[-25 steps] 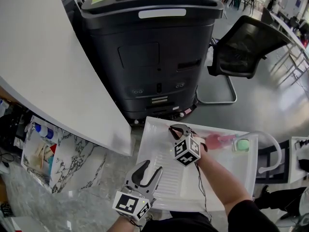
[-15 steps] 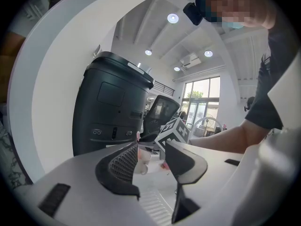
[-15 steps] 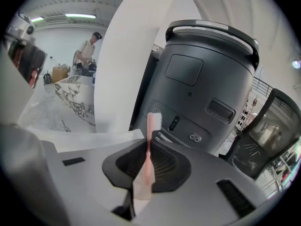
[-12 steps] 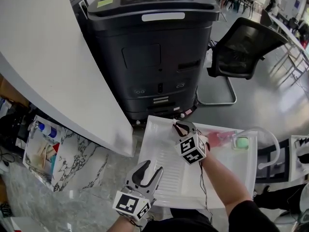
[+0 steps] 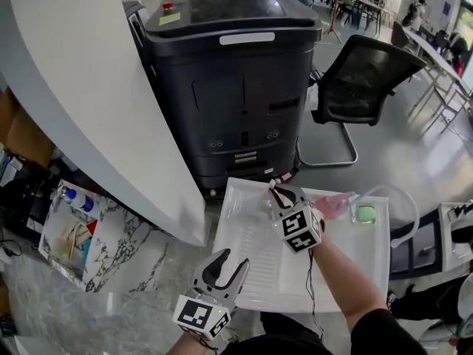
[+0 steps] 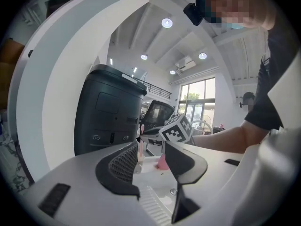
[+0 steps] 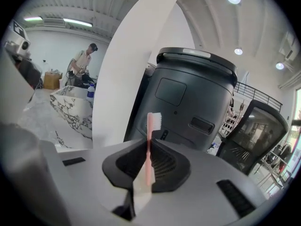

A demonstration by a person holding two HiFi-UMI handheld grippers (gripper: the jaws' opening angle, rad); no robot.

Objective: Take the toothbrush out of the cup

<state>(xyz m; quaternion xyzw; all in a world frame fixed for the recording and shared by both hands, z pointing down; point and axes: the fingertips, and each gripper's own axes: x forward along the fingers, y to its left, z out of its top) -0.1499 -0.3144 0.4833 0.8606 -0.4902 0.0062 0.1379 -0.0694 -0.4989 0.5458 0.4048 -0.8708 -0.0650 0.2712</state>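
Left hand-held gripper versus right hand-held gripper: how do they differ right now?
Grip: the right hand-held gripper is shut on a pink toothbrush, bristles up; the left hand-held gripper has its jaws apart and holds nothing.
Place: the right one is over the far part of the white tray; the left one is at the tray's near left edge.
Shared: both carry a marker cube.

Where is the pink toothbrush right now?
The pink toothbrush stands upright, bristles up, pinched in the jaws of the right gripper in the right gripper view. In the head view that gripper is over the white tray, left of the pink cup.
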